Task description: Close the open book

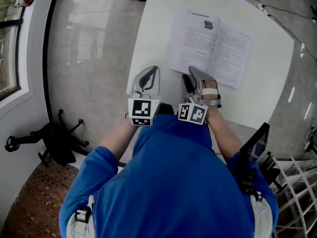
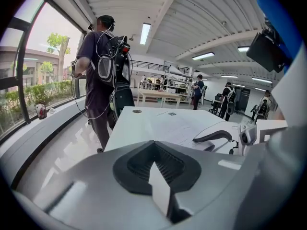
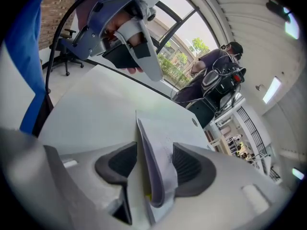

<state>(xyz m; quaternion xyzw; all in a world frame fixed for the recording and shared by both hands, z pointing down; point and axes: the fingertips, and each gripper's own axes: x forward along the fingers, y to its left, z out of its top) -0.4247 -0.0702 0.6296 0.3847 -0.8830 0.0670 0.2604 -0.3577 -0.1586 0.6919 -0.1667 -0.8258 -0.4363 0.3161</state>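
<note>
Book (image 1: 210,46) is lying open towards the near edge of the white surface (image 1: 158,14); right claw (image 1: 189,73), jaws apart, is straddling some raised pages; left claw (image 1: 152,71), jaws together, is hovering alongside; closing seems barely begun.

No words or numbers can be read anywhere. The open book (image 1: 210,46) on the table (image 1: 156,43) has lines of print and a small dark picture, all too small to make out. The left marker cube (image 1: 143,112) and right marker cube (image 1: 193,113) show only black-and-white square patterns, no letters.
</note>
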